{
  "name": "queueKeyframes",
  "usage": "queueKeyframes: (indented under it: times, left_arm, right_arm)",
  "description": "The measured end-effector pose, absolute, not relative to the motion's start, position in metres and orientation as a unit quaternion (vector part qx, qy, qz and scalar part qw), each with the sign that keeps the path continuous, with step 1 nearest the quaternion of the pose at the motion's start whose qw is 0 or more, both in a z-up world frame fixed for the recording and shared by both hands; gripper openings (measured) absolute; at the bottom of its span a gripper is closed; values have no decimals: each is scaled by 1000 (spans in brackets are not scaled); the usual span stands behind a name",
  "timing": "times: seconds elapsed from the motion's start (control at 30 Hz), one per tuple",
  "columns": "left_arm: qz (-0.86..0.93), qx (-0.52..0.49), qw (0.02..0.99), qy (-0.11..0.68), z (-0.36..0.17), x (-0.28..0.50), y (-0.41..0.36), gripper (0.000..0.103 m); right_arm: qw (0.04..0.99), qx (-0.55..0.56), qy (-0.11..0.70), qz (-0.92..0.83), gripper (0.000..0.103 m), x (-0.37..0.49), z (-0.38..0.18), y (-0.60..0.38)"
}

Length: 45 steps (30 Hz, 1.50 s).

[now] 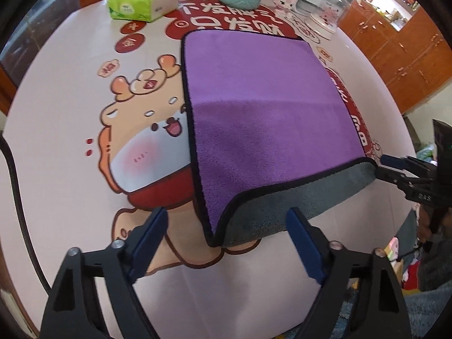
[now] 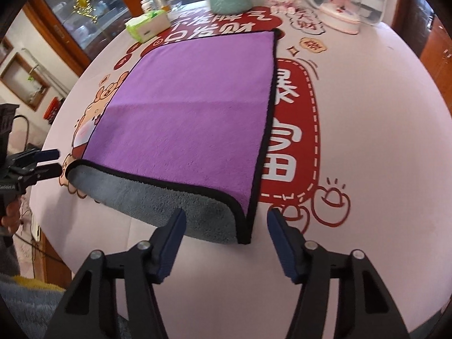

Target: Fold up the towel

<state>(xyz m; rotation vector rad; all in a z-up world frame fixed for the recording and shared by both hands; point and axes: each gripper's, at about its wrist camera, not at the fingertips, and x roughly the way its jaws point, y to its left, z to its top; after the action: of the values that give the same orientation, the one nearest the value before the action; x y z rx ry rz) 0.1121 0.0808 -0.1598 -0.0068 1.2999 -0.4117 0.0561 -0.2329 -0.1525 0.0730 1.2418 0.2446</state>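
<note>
Both tools share one build: the left gripper (image 1: 226,243) and right gripper (image 2: 226,243) have matte black, triangular-cutout arms, silver round screws at the pivots, and dark blue ribbed pads (image 1: 303,247) lining the fingertips. White lettering marks one black body.

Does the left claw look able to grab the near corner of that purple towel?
Probably yes. The left claw is open, and the purple towel's near corner lies just ahead between its fingers, curled up showing grey, with nothing in between.
</note>
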Motion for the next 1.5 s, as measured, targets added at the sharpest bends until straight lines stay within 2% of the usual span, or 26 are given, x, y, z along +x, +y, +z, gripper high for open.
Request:
queueKeyframes:
  times: [0.07, 0.3, 0.47, 0.6, 0.67, 1.1, 1.33, 1.5]
  left_arm:
    - [-208, 1, 770, 603, -164, 114, 79, 74]
    - [-250, 46, 755, 605, -171, 114, 62, 63]
    - [-262, 46, 746, 611, -175, 117, 58, 48]
    - [-272, 37, 741, 613, -176, 119, 60, 46]
    - [-273, 34, 736, 618, -178, 121, 61, 41]
    - [-250, 33, 728, 637, -187, 126, 69, 24]
    - [-235, 45, 736, 633, -187, 126, 67, 10]
    - [-217, 66, 752, 619, -177, 118, 61, 6]
  right_arm:
    - [800, 35, 584, 132, 53, 59, -156, -234]
    - [789, 24, 592, 164, 39, 68, -162, -236]
    - [781, 23, 598, 178, 31, 71, -165, -236]
    - [776, 16, 602, 188, 29, 70, -166, -234]
    - [774, 11, 603, 190, 29, 70, -166, -233]
    - [777, 6, 599, 195, 14, 67, -164, -236]
    - [781, -4, 593, 196, 7, 62, -162, -234]
    - [790, -9, 582, 193, 6, 56, -155, -234]
